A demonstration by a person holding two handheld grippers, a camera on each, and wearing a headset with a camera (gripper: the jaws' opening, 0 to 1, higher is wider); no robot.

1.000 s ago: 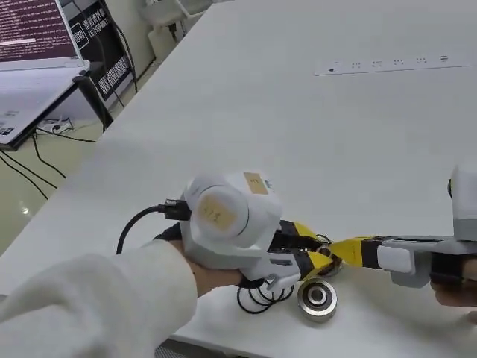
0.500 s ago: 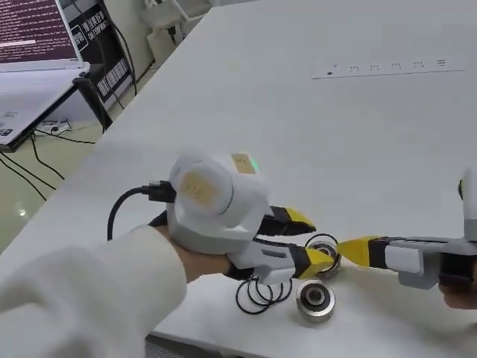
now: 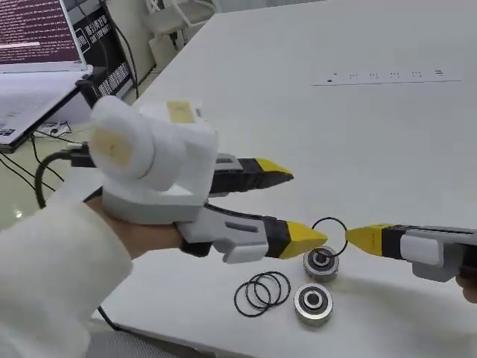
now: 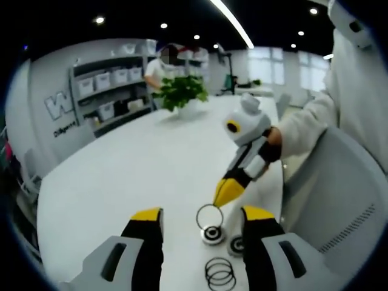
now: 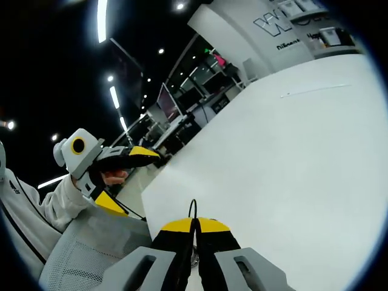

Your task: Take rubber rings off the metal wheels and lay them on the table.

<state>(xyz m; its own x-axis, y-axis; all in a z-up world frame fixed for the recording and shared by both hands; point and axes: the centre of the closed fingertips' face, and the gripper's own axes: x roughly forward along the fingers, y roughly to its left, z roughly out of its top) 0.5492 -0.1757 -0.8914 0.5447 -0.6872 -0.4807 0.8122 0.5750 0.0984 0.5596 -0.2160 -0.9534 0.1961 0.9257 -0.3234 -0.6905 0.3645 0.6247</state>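
Black rubber ring (image 3: 329, 218) hangs pinched in my right gripper (image 3: 352, 237), just over a metal wheel (image 3: 321, 262); my left gripper (image 3: 307, 207) gapes wide above the tabletop (image 3: 335, 149).

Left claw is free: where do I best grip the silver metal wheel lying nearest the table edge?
Probably from straight above, closing across the outer rim of the silver metal wheel. It lies flat with its hub up, so its round sides are the only faces open to grip. Place the open left claw so it misses the loose black rubber rings beside it.
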